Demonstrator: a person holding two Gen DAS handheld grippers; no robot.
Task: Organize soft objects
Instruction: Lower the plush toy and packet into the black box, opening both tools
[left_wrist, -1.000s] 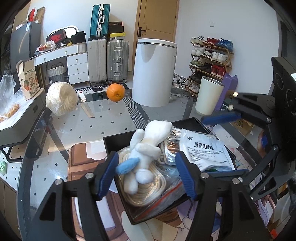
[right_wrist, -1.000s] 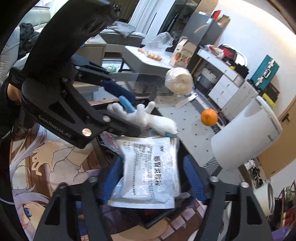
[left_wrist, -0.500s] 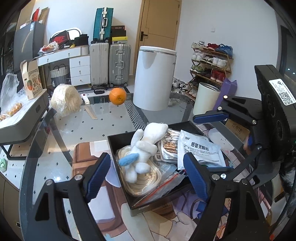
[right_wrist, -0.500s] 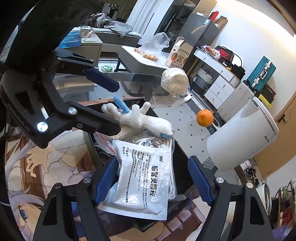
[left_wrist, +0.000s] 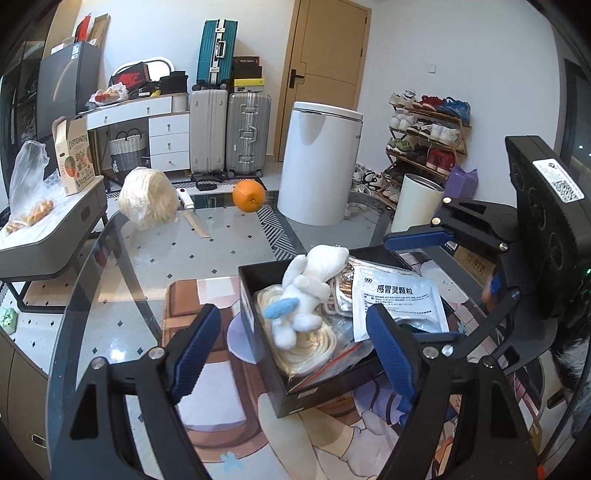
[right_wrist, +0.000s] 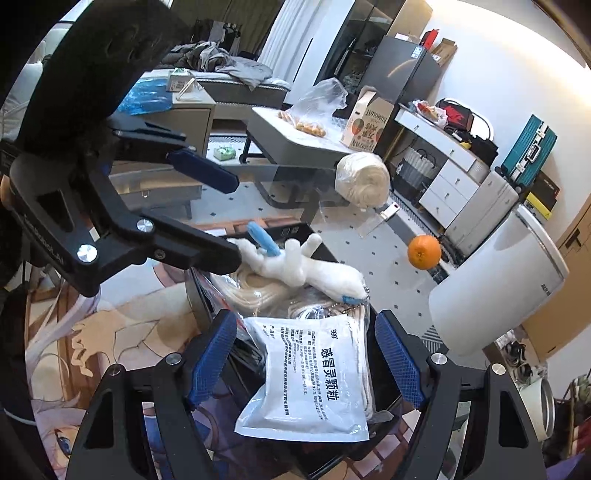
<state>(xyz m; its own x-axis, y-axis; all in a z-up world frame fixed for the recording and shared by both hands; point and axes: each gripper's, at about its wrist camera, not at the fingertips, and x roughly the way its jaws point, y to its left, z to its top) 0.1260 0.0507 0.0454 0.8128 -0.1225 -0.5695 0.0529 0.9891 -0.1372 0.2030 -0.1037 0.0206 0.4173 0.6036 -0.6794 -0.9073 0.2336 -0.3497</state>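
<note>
Nearest the black box (left_wrist: 284, 391), the left gripper (left_wrist: 295, 354) stood with its jaws apart and nothing between the pads; the box's near corner lay in the gap, untouched. The right gripper (right_wrist: 306, 363) was likewise spread, its pads either side of the white medicine sachet (right_wrist: 314, 373) without pressing on it. Neither gripper held anything.

Inside the box, the sachet lay flat along the right-hand side, overhanging the rim slightly. Left of it, the white plush toy (left_wrist: 306, 291) with a blue ear lay sprawled on top of a bagged coil of pale cord (left_wrist: 306, 347), its head toward the box's far wall. Small foil packets (left_wrist: 341, 291) were wedged between plush and sachet. In my judgement the soft items had been gathered into this one container, stacked loosely rather than packed, and both grippers sat spread and clear because the release was complete.

The box rested on a printed mat (left_wrist: 207, 417) on the glass tabletop (left_wrist: 155, 258). Beyond the box, well apart, a wrapped pale bundle (left_wrist: 147, 199) remained on the tabletop's far edge, probably the next soft item. An orange (left_wrist: 249, 195) sat to the right of that bundle; being firm, it likely falls outside the task.
</note>
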